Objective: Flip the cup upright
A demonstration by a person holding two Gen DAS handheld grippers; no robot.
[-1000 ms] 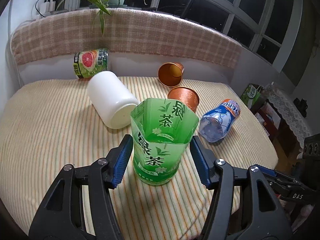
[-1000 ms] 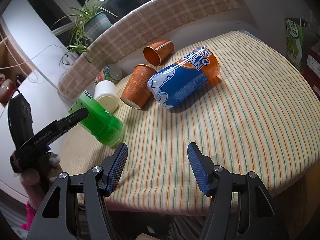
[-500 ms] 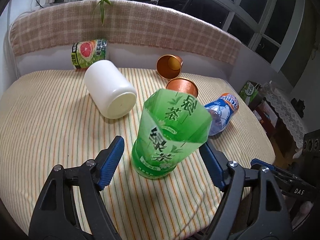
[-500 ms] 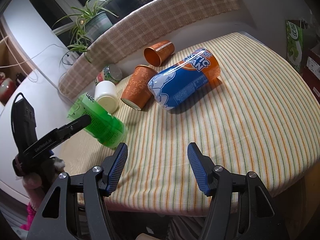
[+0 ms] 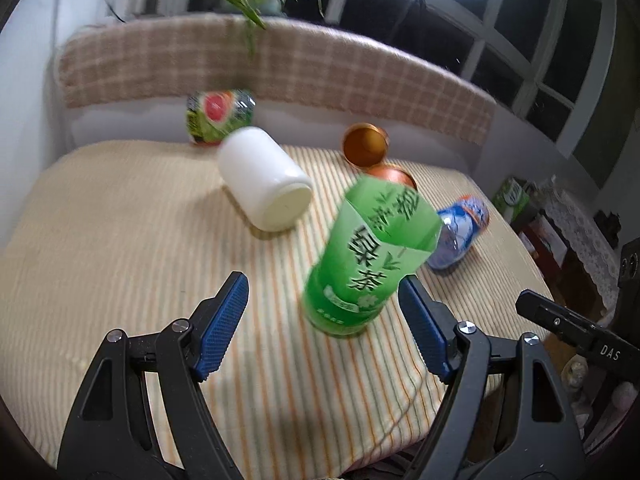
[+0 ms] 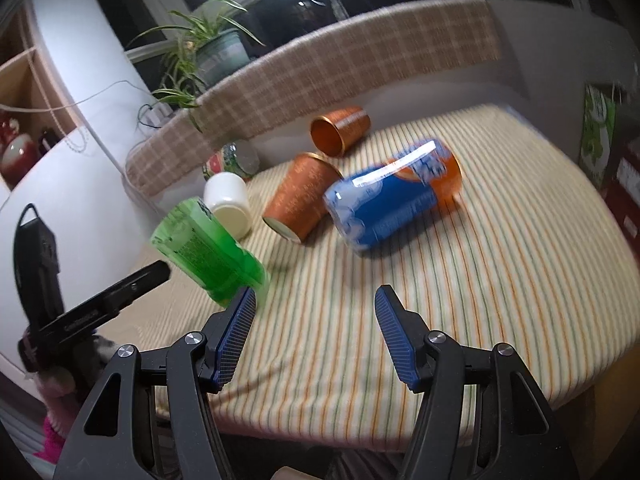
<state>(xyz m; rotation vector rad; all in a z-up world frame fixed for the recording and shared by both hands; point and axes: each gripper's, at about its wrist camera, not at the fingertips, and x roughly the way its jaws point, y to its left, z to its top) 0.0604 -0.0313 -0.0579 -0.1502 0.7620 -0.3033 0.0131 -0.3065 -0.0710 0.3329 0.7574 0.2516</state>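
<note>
The green cup (image 5: 370, 264) carries dark green characters and leaf prints on a lighter green label. Behind it lies a plain white jar (image 5: 266, 182), and beyond that a can (image 5: 218, 116) printed green with a pink-red grapefruit slice. Right of the green cup lie two copper-orange cups (image 6: 340, 130) (image 6: 302, 196) and a blue bottle (image 6: 390, 200) with an orange end. Everything rests on a cream cloth (image 6: 500, 240) striped orange and green, backed by a tan-and-cream plaid cushion (image 5: 280, 66). Both grippers (image 5: 322, 328) (image 6: 316, 340) are black with blue pads.
</note>
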